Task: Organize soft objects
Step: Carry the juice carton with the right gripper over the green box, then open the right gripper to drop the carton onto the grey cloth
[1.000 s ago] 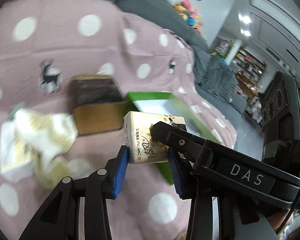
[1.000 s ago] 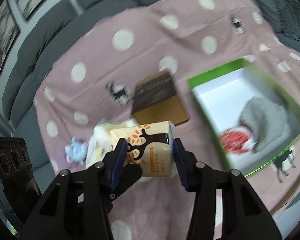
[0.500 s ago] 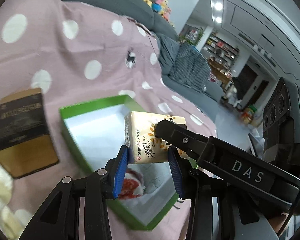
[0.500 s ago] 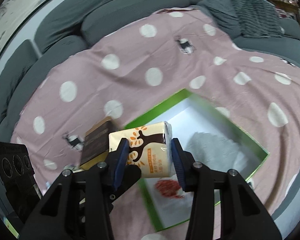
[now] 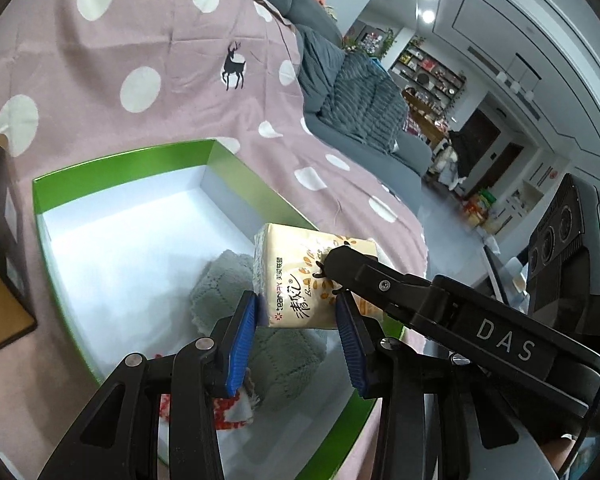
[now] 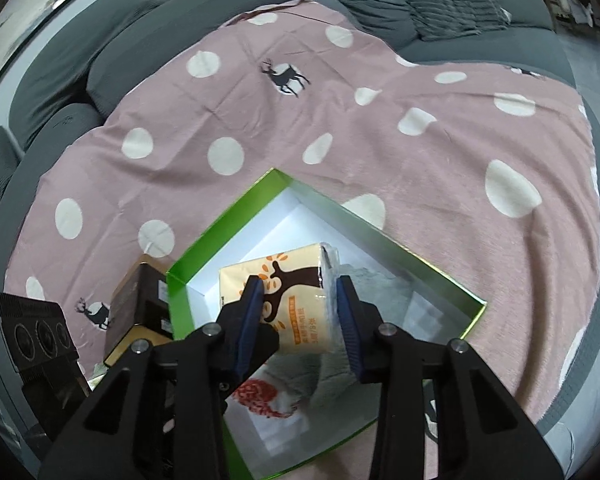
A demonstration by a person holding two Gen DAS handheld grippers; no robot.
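Blanket-borne green box [image 6: 228,232]: grey knit [image 5: 220,284] inside

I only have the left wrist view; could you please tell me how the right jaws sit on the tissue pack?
Observer: Both blue pads of the right gripper press the sides of the tissue pack; its jaws have just been closing on it.
Operator: Thank you. Where exactly is the brown box, which is cut off at my edge?
Observer: The brown box stands just outside the near left corner of the green box, close against its wall.
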